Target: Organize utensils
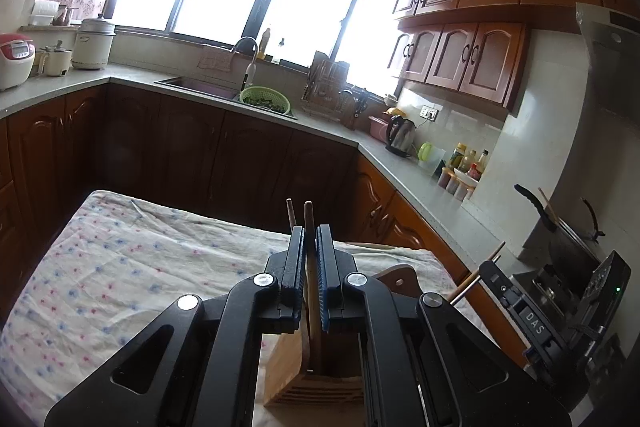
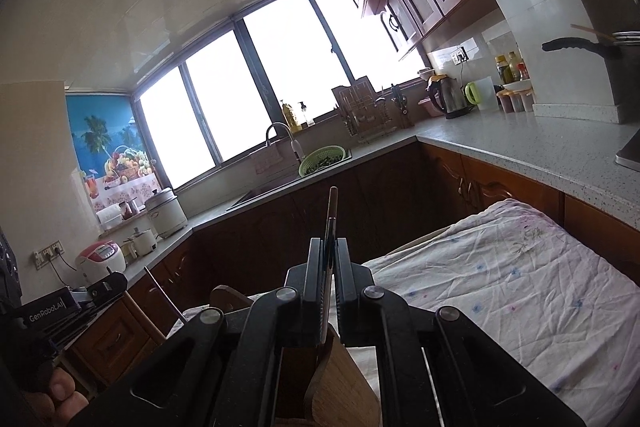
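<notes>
While both hands hold their tools low over the near edge of the surface (image 1: pixel 120 259), the job looks partly done. The left hand-held gripper (image 1: pixel 308 259) is squeezed tight on a pair of long thin brown wooden chopsticks (image 1: pixel 309 223). Their lower ends reach down into a slot of the light wooden block holder (image 1: pixel 288 359), which stands at the near edge. The right hand-held gripper (image 2: pixel 329 267) is also squeezed tight, on a thin flat shiny metal utensil (image 2: pixel 332 219) that stands straight up. Its lower end goes down beside the same wooden holder (image 2: pixel 340 379); I cannot tell if it is in a slot.

I think letting go is what is left for these two. One more pale wooden stick (image 1: pixel 370 246) lies at the far edge, waiting.

A soft, wrinkly white cloth with small pink and blue flowers (image 2: pixel 500 275) covers the surface. The holder is smooth, hard wood with narrow slots cut in its top.
</notes>
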### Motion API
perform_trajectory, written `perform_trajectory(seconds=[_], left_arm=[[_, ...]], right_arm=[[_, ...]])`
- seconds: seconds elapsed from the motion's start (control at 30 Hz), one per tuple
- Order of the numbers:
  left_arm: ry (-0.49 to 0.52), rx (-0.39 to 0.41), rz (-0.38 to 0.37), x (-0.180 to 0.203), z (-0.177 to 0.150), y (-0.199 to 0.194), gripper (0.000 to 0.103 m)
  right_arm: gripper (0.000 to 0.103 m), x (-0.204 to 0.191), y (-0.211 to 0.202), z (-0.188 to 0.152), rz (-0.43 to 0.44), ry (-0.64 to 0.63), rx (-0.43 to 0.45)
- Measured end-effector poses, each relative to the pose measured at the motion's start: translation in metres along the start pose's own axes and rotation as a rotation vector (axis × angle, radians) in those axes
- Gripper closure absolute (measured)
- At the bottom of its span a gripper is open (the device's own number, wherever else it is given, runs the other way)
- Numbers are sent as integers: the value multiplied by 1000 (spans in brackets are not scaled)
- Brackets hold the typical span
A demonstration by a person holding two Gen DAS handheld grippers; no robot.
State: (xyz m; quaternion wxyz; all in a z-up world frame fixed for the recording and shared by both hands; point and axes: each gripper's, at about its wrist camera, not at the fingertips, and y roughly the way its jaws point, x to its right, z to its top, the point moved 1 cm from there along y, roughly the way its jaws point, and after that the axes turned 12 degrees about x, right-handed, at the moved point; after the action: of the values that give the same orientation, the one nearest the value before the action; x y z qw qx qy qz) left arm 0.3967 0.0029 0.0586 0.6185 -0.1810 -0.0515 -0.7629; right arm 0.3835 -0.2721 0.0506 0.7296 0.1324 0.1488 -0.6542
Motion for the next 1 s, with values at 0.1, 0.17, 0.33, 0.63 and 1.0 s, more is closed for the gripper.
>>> perform_trajectory(seconds=[0.1, 0.17, 0.33, 0.63, 1.0], left_arm=[[-10, -11, -1, -2, 0, 0, 98], [-17, -18, -2, -3, 0, -1, 90], [-35, -18, 18, -6, 2, -14, 40], [-76, -42, 49, -20, 2, -57, 9], [-59, -130, 90, -29, -22, -115, 9]], right_arm=[[93, 0, 1, 1, 3, 8, -19], [92, 2, 0, 2, 3, 18, -32], [46, 10, -11, 9, -2, 73, -31], [17, 16, -51, 30, 39, 128, -14], [11, 6, -111, 31, 66, 75, -74]])
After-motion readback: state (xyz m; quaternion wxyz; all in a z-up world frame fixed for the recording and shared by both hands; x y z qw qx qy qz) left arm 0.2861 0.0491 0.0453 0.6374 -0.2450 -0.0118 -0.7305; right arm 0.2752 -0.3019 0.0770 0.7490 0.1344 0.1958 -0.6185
